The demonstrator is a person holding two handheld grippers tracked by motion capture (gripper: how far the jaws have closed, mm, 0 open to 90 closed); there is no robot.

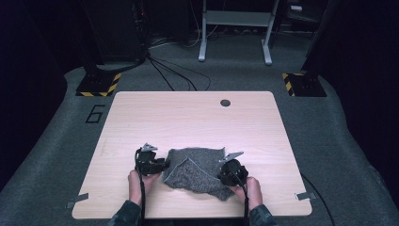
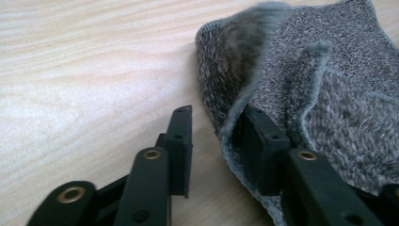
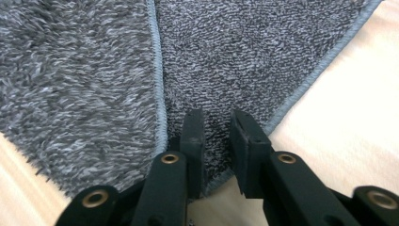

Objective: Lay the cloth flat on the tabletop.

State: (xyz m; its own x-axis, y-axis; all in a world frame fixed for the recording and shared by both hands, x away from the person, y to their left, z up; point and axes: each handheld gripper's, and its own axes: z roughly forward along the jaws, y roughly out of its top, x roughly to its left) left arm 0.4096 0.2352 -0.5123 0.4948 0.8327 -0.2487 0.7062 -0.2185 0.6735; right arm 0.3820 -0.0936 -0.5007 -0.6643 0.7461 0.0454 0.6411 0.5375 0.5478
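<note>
Where left tongs gape, towel hem raised

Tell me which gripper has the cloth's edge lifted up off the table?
The left gripper. Its fingers sit at the grey cloth's raised, curled edge, while the right gripper sits over cloth lying flat.

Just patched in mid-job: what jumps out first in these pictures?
A crumpled grey cloth lies near the front edge of the pale wooden table, partly folded over itself. The left gripper sits at the cloth's left edge with its jaws open, one jaw under the lifted hem, as the left gripper view shows. The right gripper is at the cloth's right side, its jaws apart over the cloth's bound edge.
</note>
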